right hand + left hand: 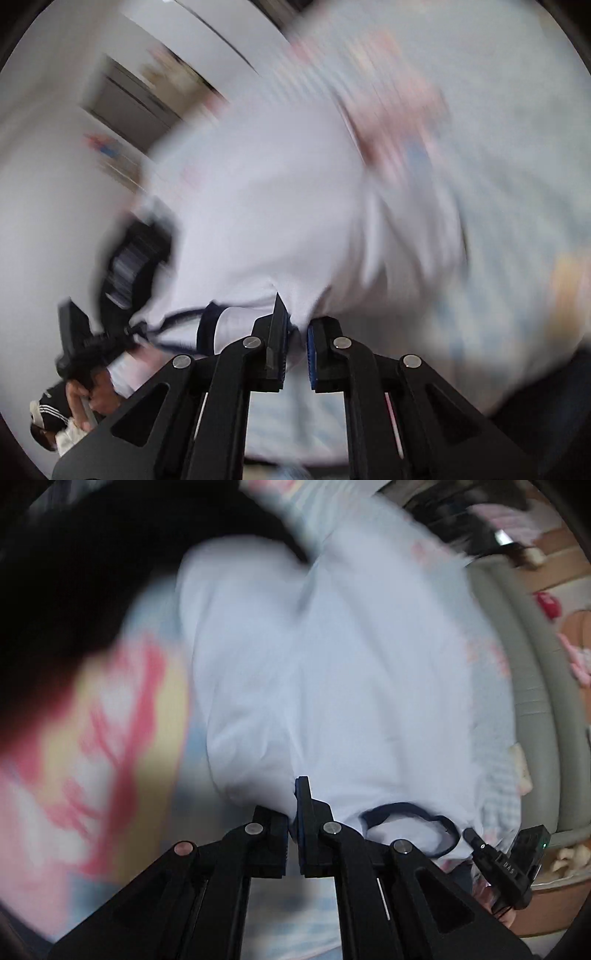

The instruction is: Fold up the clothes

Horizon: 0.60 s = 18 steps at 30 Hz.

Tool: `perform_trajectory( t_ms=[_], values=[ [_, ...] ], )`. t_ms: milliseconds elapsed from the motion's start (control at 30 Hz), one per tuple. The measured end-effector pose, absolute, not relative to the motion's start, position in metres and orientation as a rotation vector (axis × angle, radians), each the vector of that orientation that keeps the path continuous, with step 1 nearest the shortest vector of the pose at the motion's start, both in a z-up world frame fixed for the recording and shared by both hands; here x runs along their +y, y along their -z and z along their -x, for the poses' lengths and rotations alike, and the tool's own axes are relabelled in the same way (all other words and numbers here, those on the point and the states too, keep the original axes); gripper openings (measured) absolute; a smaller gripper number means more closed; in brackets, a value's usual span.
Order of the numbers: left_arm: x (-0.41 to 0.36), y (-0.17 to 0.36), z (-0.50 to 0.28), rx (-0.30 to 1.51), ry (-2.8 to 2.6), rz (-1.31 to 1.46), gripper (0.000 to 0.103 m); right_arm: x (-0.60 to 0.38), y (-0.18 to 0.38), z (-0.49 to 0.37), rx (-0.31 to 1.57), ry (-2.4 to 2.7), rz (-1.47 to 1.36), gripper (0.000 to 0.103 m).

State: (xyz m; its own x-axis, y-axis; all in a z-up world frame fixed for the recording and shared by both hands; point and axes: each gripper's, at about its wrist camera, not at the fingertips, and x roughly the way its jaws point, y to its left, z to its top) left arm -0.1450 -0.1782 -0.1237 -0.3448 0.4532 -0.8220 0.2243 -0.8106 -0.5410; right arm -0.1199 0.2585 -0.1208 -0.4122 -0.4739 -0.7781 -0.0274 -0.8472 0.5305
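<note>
While both views smear with motion, the nearest detail is sharp enough: the left hand-held gripper (pixel 292 814) has its jaws pinched together on a fold of the white shirt (pixel 332 672), just beside the dark-trimmed neckline (pixel 406 808). Over on the other side, the right hand-held gripper (pixel 295 332) is clamped on the same shirt (pixel 266 221) too, cloth bunched between the jaws, with the dark trim (pixel 207 325) just to its left.

So the shirt is held at its top edge, either side of the collar, and hangs away from both grippers over the patterned bedspread (pixel 122 716). It looks light and thoroughly limp, I'd say: soft creases run down from each pinch, and nothing holds a shape of its own. A thin knit like this should drape and swing rather than slide, so the shoulder seams near the neck are the sensible places to hold, and that's roughly where the jaws are.

Looks-wise: plain white, a few faint pinkish marks, a navy band round the neck. Further out, a grey padded bed edge (pixel 532 701), blurred.
</note>
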Motion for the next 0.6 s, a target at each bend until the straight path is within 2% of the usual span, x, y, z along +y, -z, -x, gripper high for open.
perform_trajectory(
  t_ms=[133,233,333,367,400,433,467,600],
  values=[
    [-0.175,0.101,0.118,-0.785,-2.350,1.602,0.013,0.237,0.110,0.119,-0.556,2.363,-1.500,0.015],
    [-0.168,0.071,0.102,-0.648,-2.376,1.480,0.013,0.220,0.094,0.117,-0.450,2.396,-1.459,0.025],
    [-0.146,0.049,0.111,-0.526,-2.383,1.395,0.017,0.203,0.079,0.116,-0.344,2.426,-1.416,0.027],
    [-0.138,0.042,0.116,-0.489,-2.384,1.370,0.027,0.198,0.073,0.115,-0.309,2.434,-1.401,0.028],
    [-0.129,0.041,0.121,-0.448,-2.379,1.367,0.037,0.192,0.068,0.115,-0.274,2.443,-1.386,0.035],
    [-0.119,0.049,0.126,-0.402,-2.364,1.405,0.039,0.186,0.063,0.114,-0.239,2.451,-1.371,0.041],
    [-0.110,0.057,0.131,-0.355,-2.347,1.441,0.040,0.181,0.058,0.114,-0.204,2.459,-1.355,0.052],
    [-0.079,0.103,0.146,-0.190,-2.322,1.617,0.042,0.150,0.093,0.124,-0.090,2.354,-1.483,0.052]
  ],
)
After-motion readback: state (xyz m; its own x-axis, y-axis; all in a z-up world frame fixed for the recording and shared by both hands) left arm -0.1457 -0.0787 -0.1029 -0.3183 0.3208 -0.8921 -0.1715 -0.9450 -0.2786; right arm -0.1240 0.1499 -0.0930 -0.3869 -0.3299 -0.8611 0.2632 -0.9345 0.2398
